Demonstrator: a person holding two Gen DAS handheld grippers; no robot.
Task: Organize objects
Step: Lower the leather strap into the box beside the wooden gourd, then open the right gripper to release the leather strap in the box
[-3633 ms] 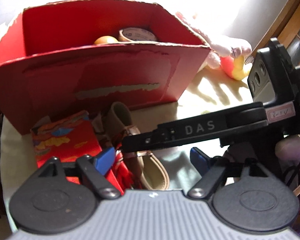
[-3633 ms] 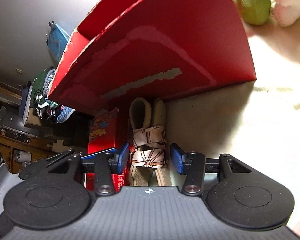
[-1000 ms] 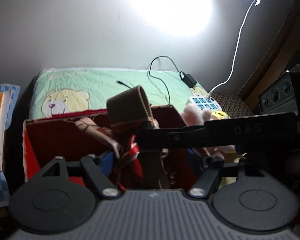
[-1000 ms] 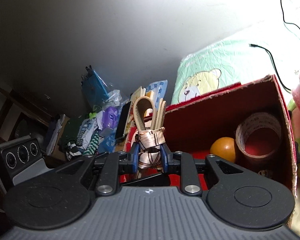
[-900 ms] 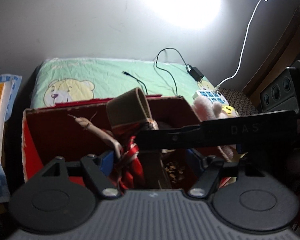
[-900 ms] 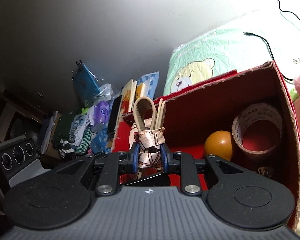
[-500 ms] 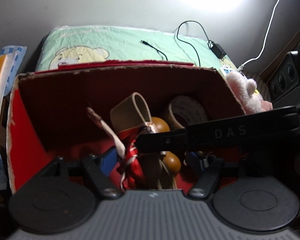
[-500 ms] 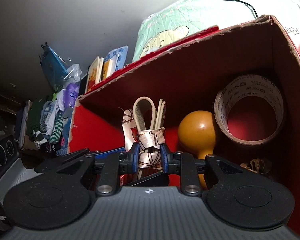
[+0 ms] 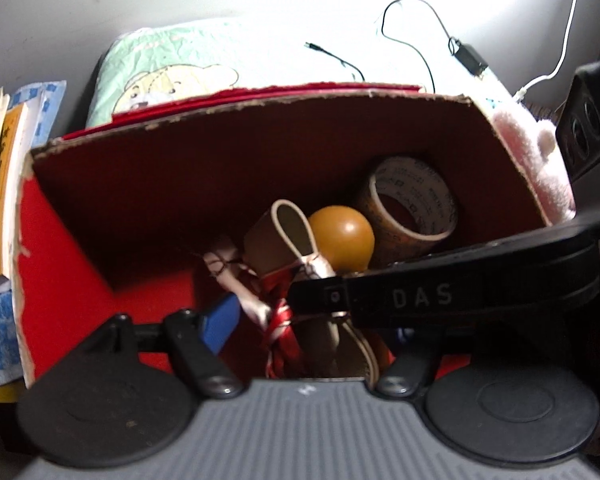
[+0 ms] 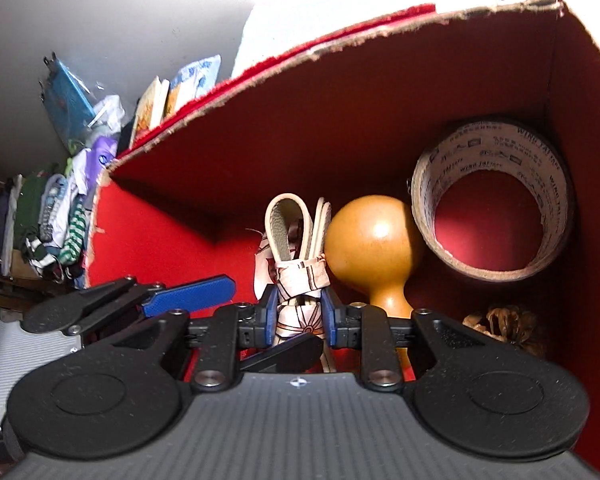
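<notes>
your right gripper [image 10: 299, 314] is clamped on the ribbon-tied sandals [image 10: 296, 256], their long axis running straight ahead, toes pointing into the red cardboard box [image 10: 380, 92]. your left gripper [image 9: 312, 322] stands wide, its pads clear of the bundle. the wooden gourd [image 10: 374, 240] touches the sandals' right; open floor lies to the left.

Sandals [image 10: 296, 248] in box [image 10: 380, 92], gourd [image 10: 374, 240] just right, tape roll [image 10: 496, 208] beyond.

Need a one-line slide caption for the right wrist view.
Right gripper holds a ribbon-tied pair of beige sandals inside the red cardboard box, beside an orange gourd and tape roll.
</notes>
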